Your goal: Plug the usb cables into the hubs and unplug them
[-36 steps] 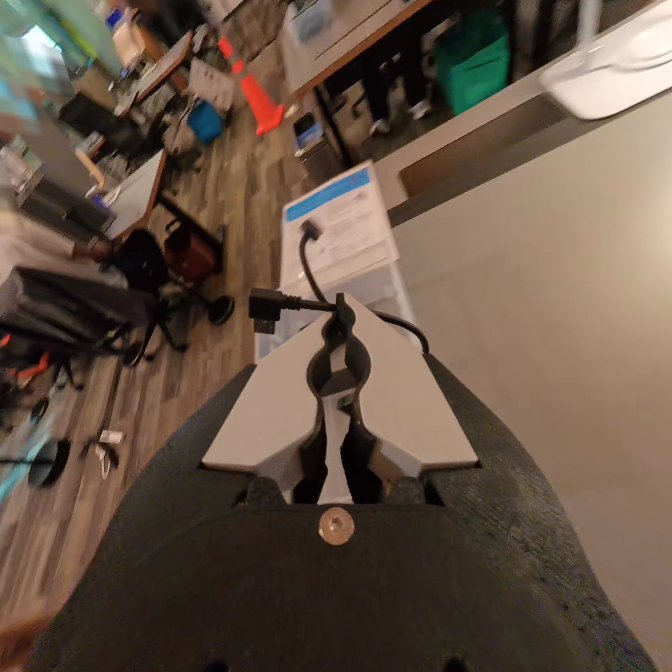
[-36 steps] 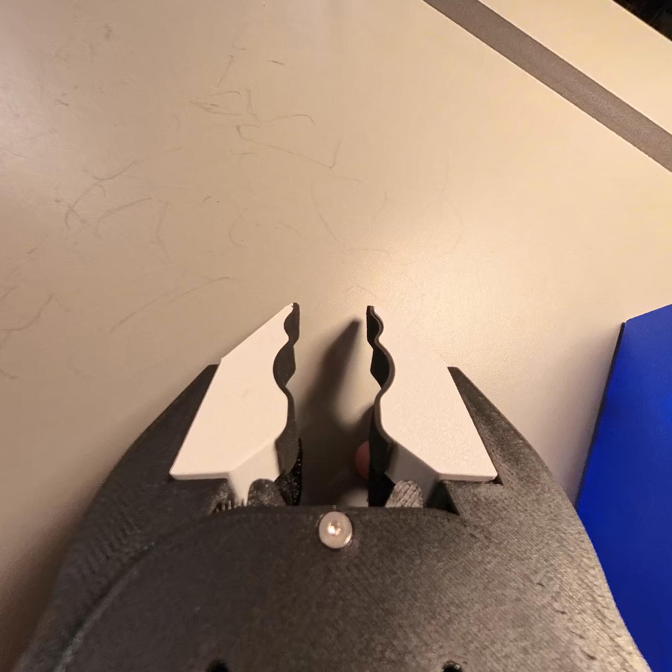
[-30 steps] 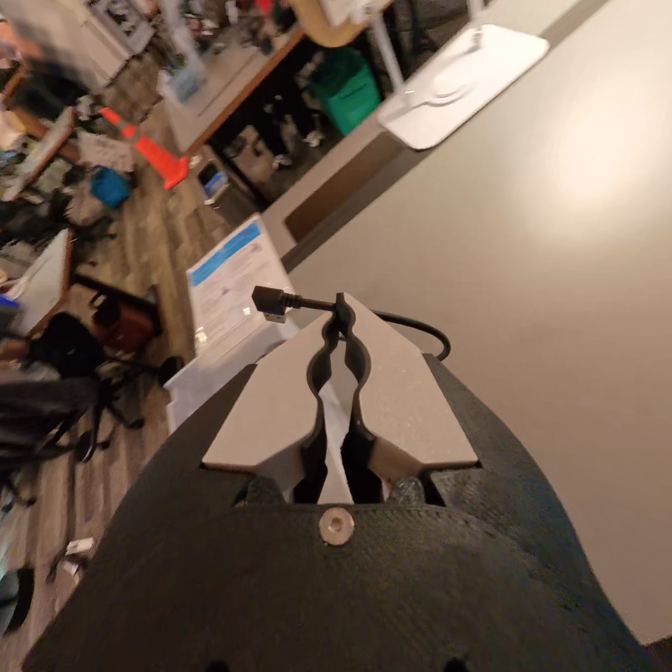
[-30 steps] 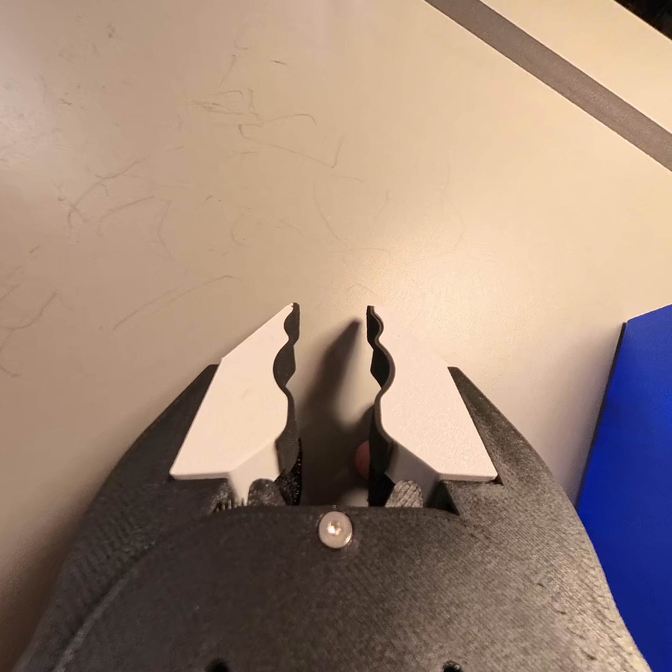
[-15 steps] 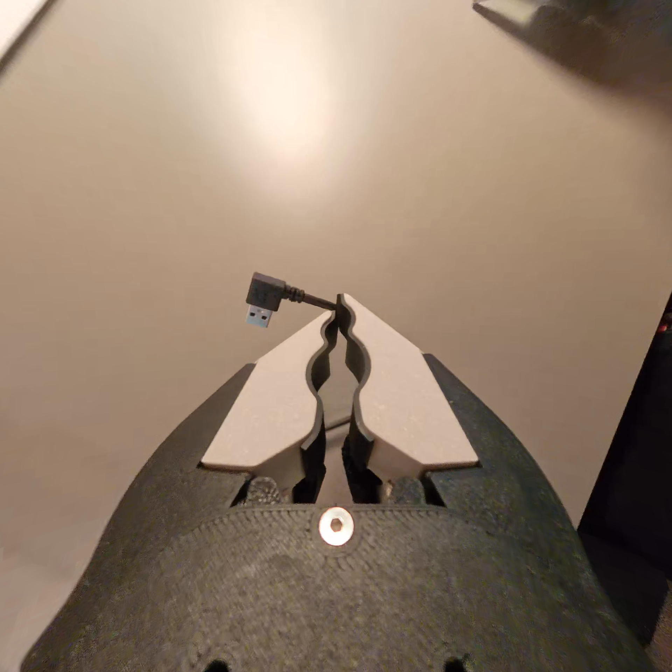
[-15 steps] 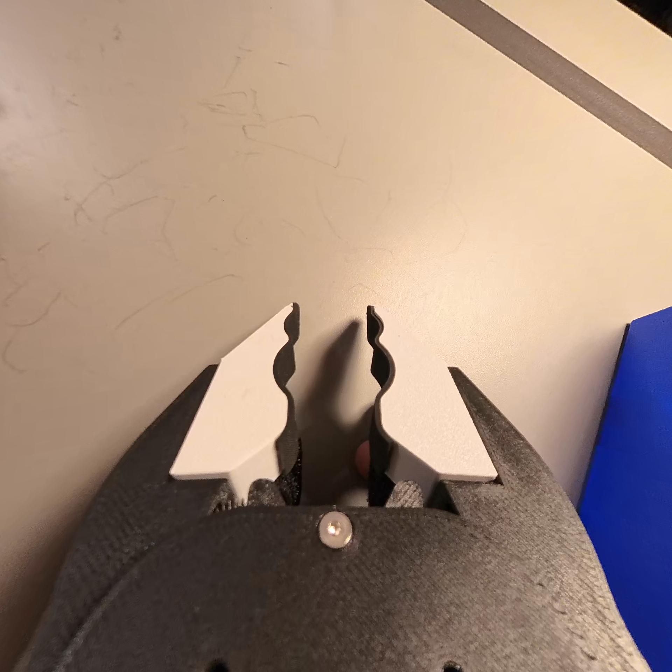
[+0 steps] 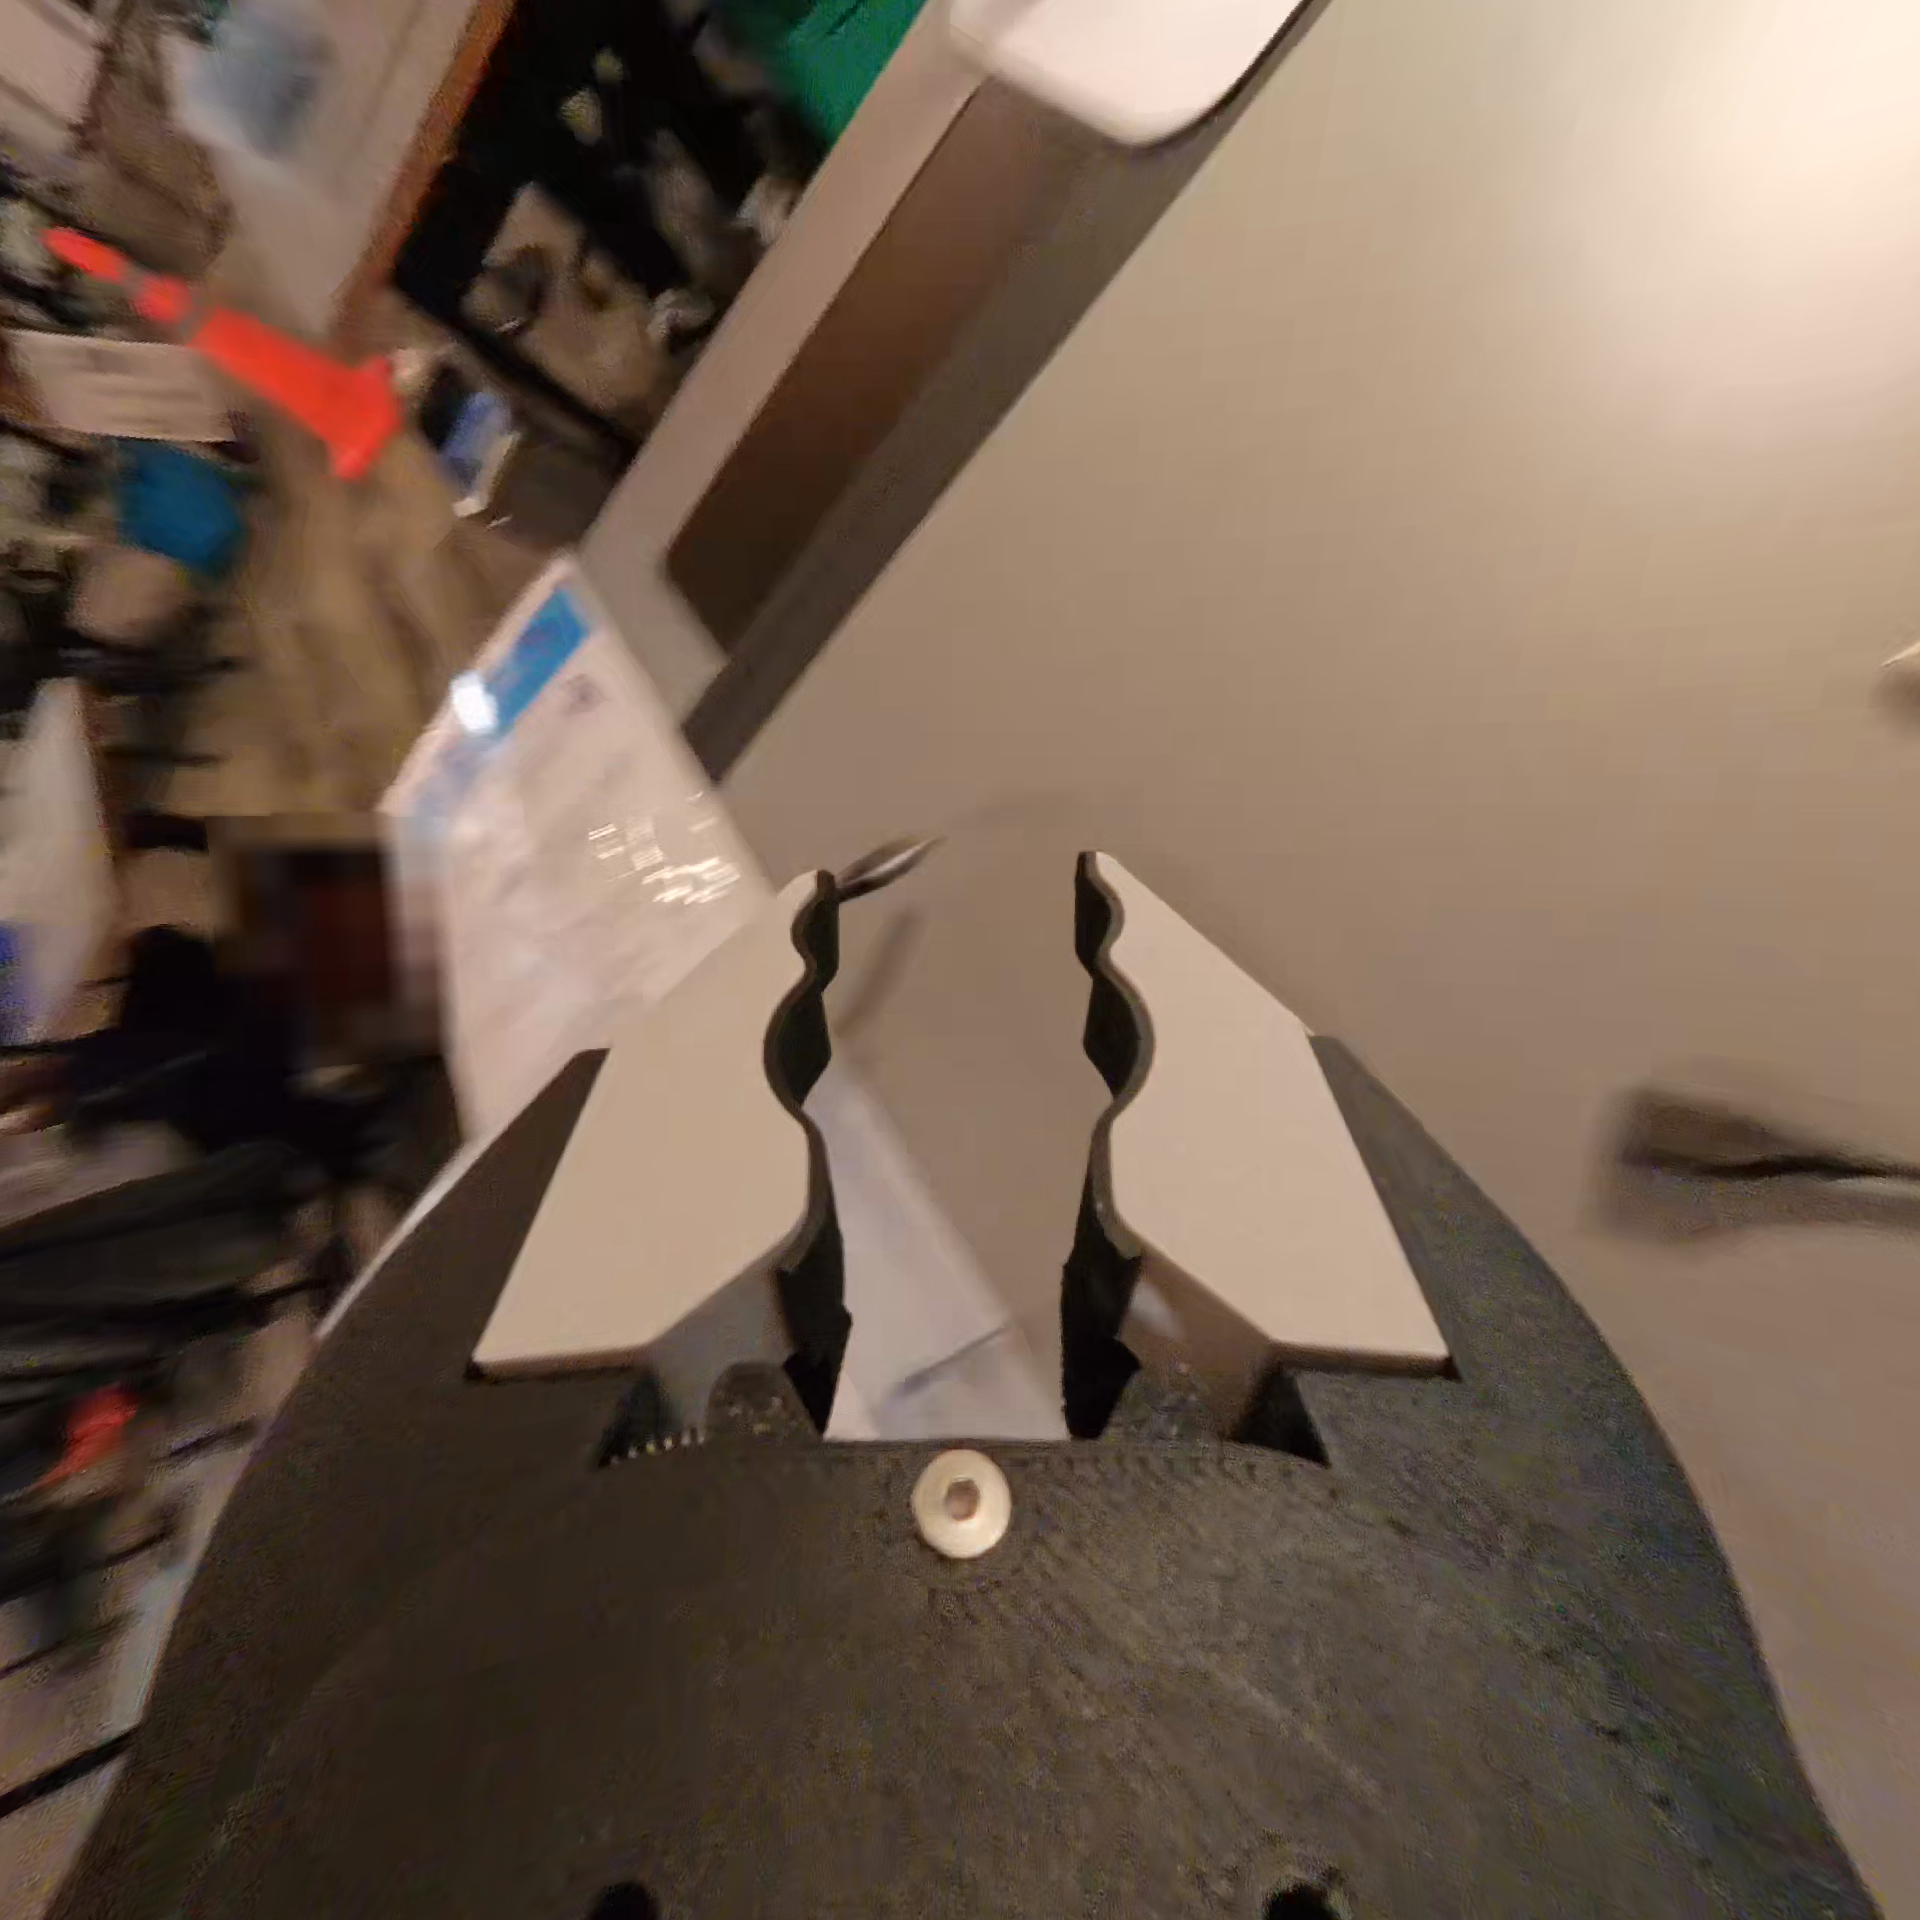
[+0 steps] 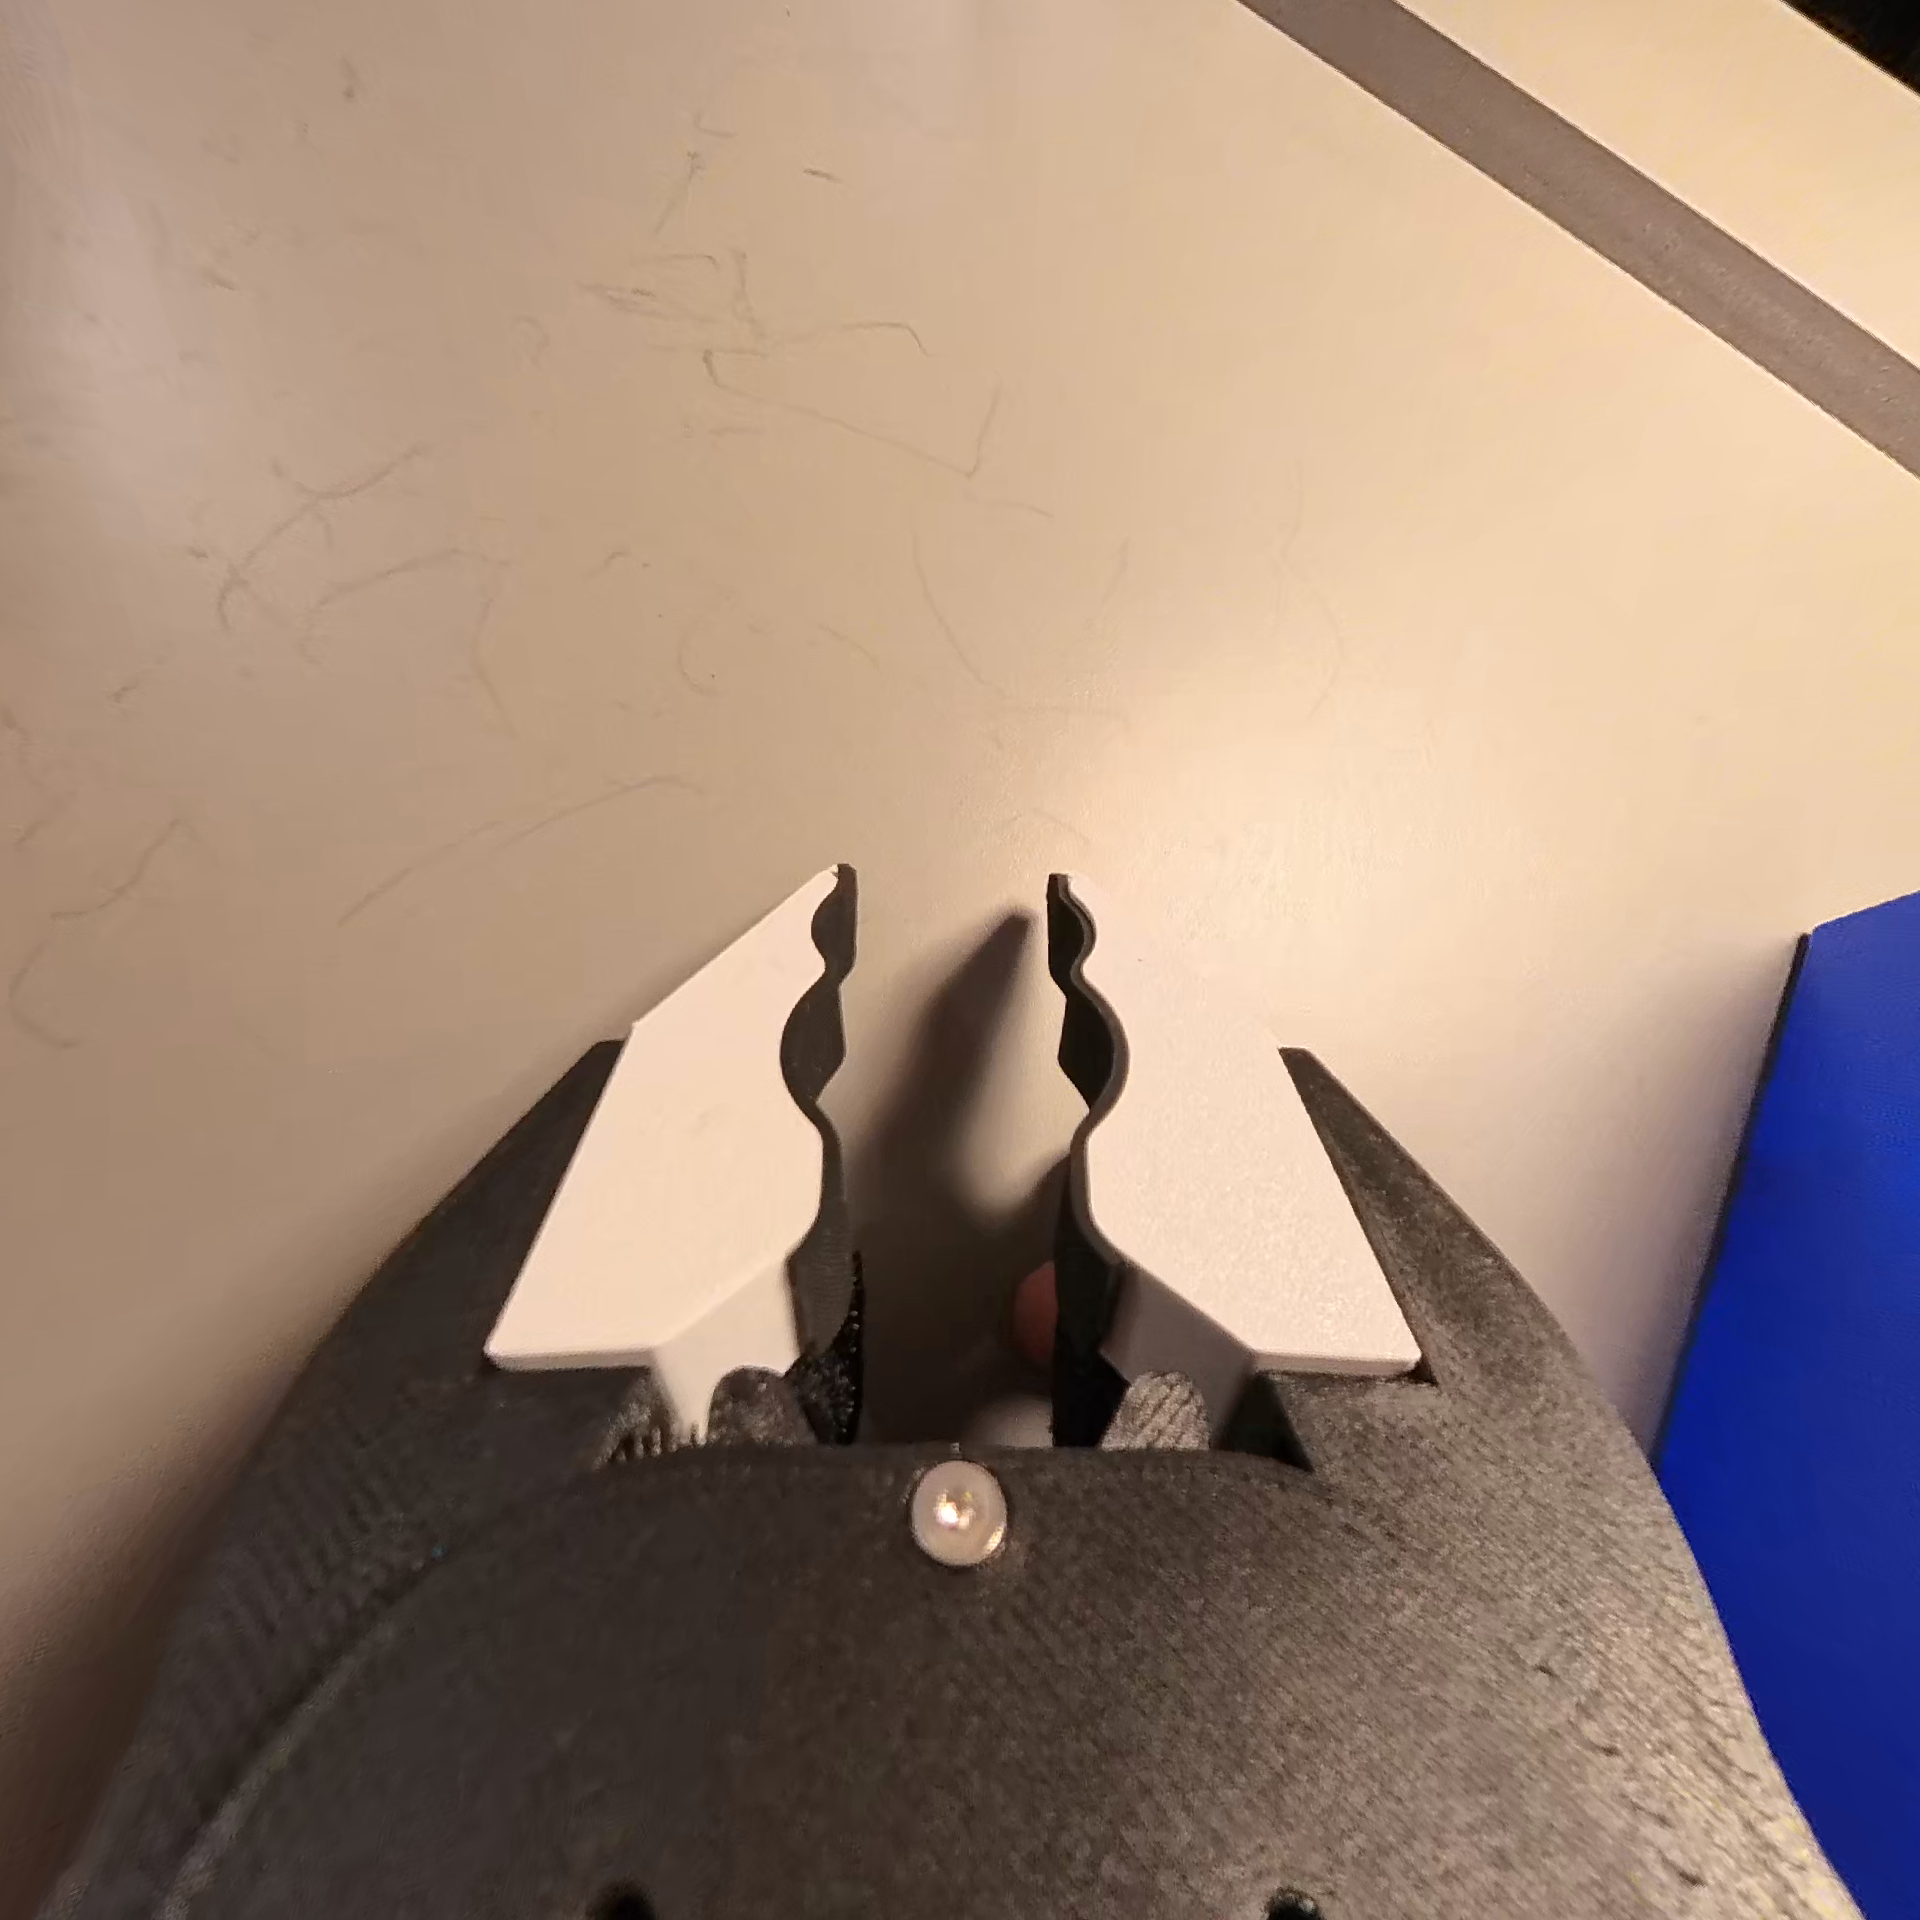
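Left gripper (image 7: 951, 878) spread wide, nothing held between the fingers. Just past the left fingertip, a thin dark streak, probably the usb cable (image 7: 888, 860), too blurred to confirm. Beyond, beige table (image 7: 1455, 520), then an orange cone (image 7: 301, 369) on the floor. Right gripper (image 8: 951, 883) parted and empty, low over scuffed tabletop; blue panel (image 8: 1808, 1247) alongside.
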A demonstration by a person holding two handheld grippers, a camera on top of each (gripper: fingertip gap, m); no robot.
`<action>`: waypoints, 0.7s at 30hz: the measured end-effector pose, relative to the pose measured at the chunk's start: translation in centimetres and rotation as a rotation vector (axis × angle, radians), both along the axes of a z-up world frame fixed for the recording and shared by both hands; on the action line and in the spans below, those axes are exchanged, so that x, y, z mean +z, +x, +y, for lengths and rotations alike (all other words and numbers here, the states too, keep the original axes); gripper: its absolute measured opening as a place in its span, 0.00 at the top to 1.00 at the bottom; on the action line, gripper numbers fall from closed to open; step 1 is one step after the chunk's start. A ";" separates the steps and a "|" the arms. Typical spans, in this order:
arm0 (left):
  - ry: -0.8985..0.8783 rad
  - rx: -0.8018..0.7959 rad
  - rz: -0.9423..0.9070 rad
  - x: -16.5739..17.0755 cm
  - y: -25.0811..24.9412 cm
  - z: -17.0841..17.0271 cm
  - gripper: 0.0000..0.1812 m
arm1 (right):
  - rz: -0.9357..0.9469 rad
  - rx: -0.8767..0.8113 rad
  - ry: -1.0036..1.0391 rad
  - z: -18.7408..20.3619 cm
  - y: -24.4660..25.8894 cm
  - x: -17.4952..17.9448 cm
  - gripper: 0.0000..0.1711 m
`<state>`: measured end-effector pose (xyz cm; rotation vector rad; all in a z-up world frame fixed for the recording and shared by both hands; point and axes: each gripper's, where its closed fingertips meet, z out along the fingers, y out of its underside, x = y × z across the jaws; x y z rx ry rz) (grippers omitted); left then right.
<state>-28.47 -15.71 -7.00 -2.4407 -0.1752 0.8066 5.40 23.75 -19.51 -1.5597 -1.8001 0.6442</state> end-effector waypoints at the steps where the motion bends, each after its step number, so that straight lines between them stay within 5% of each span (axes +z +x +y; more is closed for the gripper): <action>1: -0.060 0.014 0.051 0.1 -2.1 -1.5 0.72 | 0.000 0.000 -0.001 0.0 0.0 0.0 0.78; 5: -0.297 -0.053 0.172 -1.4 -6.9 -3.7 0.71 | 0.000 0.000 0.001 0.0 0.0 0.0 0.78; 13: -0.741 -0.207 0.124 -6.7 -9.0 -4.6 0.74 | 0.001 -0.001 0.003 0.0 0.0 0.0 0.78; 18: -0.816 -0.226 0.071 -7.5 -8.9 -5.5 0.76 | 0.000 -0.001 0.000 0.0 0.0 0.0 0.78; 21: -0.808 -0.220 0.096 -6.7 -9.1 -5.4 0.88 | 0.000 0.000 -0.003 0.0 0.0 0.0 0.78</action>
